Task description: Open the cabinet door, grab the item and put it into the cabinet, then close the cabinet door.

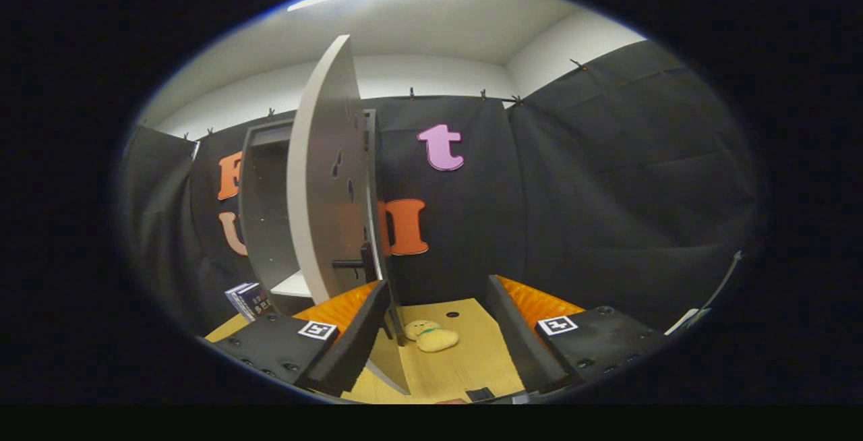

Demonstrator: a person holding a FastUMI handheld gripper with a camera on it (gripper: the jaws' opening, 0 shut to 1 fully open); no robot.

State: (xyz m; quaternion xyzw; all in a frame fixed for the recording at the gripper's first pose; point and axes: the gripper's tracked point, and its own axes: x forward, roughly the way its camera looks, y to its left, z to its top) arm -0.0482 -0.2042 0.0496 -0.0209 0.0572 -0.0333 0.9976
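Note:
A grey cabinet [266,205] stands on the wooden table beyond my left finger, and its door [330,178] is swung wide open toward me, seen almost edge-on. The door's dark handle [357,264] sticks out just above my left fingertip. A small yellow plush toy [433,336] lies on the table between my fingers, a little beyond their tips. My gripper [438,299] is open, with nothing between its fingers. The cabinet's inside shows a pale shelf [293,286] low down.
A small stack of books [248,299] leans by the cabinet's left foot. The wooden table [465,367] has a dark hole beyond the toy. Black cloth walls close the booth behind and to the right. A thin cable [721,286] hangs at the far right.

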